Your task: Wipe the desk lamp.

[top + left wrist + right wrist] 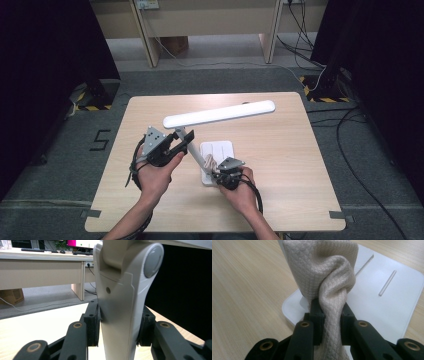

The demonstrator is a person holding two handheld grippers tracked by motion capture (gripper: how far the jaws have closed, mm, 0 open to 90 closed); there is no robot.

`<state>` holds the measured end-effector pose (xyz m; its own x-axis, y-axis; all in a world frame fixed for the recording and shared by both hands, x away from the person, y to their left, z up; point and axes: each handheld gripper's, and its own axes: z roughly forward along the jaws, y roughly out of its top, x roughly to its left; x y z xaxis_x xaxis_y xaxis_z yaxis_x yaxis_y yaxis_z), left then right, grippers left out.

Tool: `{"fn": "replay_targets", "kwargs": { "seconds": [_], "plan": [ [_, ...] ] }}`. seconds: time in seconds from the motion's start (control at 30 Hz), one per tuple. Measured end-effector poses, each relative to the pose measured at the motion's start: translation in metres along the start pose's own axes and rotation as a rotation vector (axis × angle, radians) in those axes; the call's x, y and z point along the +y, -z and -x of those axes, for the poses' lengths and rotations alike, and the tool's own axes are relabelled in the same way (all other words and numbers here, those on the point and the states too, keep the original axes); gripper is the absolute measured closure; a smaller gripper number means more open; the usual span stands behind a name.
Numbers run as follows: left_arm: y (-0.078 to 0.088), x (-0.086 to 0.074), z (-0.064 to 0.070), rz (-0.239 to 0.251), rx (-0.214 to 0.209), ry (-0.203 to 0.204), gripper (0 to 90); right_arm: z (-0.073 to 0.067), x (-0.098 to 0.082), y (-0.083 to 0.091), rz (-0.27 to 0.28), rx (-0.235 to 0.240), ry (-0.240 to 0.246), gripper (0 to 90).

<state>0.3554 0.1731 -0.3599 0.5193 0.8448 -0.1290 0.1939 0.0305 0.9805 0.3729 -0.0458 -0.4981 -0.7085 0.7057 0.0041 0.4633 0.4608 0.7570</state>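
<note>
Between the black pads of the left gripper (pixel 117 325) sits the white arm of a desk lamp (pixel 120 302), clamped from both sides just below its round hinge. The right gripper (pixel 330 315) pinches a bunched beige cloth (pixel 324 270) with a fine diamond weave; its folds press against the foot of the lamp arm where that meets the lamp base (pixel 387 305).

From the high view, the left gripper (pixel 172 147) holds the slanted arm partway up, and the right gripper (pixel 227 175) sits at the near edge of the base (pixel 220 150). The lamp is plain white: a flat square base with rounded corners and a long, slim light bar (pixel 220 114) that glows and lies nearly level above the table's middle.

A pale wooden table (pixel 280 165) carries the lamp, which stands slightly left of centre and closer to the near edge. Grey carpet (pixel 50 170) lies around it, cables (pixel 350 135) trail at the right, and light wooden desks (pixel 200 20) stand behind.
</note>
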Motion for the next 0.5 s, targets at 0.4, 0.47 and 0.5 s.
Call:
{"fn": "replay_targets", "kwargs": {
  "seconds": [0.4, 0.47, 0.5],
  "plan": [
    [0.000, 0.000, 0.000, -0.002, 0.000, -0.008, 61.3, 0.011, -0.006, 0.010, -0.030, -0.053, -0.013, 78.0],
    [0.000, 0.000, 0.000, -0.001, 0.001, -0.008, 61.3, 0.015, -0.008, 0.013, -0.032, -0.062, -0.022, 78.0],
    [0.000, 0.000, 0.000, -0.001, 0.001, -0.009, 61.3, 0.016, -0.010, 0.015, -0.034, -0.067, -0.034, 78.0]
  ]
}}
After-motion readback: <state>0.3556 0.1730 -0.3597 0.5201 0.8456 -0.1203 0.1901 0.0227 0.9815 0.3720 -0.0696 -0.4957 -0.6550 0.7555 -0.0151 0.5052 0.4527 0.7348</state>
